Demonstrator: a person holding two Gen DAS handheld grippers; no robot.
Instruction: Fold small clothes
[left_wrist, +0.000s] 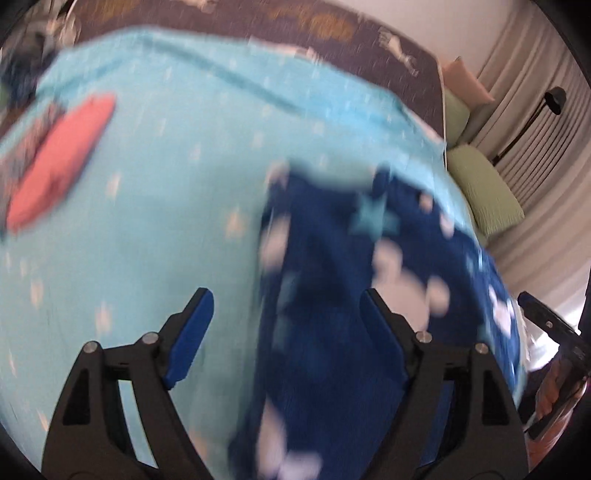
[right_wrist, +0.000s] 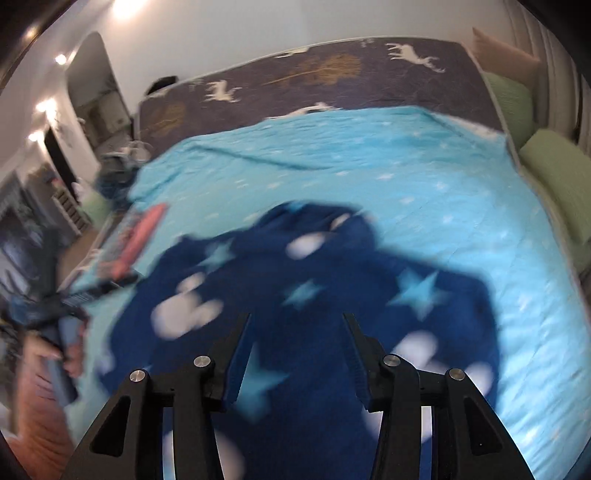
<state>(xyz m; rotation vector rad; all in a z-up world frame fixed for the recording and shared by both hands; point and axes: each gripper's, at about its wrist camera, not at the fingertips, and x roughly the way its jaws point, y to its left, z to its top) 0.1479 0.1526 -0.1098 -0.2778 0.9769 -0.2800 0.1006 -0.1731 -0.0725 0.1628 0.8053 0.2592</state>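
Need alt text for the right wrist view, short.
Motion-blurred fisheye view: the open right gripper, holding nothing, hangs over a navy garment with pale stars and white shapes, lying rumpled on a light blue bedspread. A pink item lies at the bed's left edge; green pillows line the right.

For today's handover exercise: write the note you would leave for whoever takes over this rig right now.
Left claw: open, empty, over the left edge of the dark blue garment.
Right claw: open, empty, above the same garment.
Garment: rumpled on the light blue bedspread; star print, blurred.
Pink folded item: lies apart, toward the bed's left edge.
Done: whether any fold is made cannot be told.
Left: flatten, fold, set aside.
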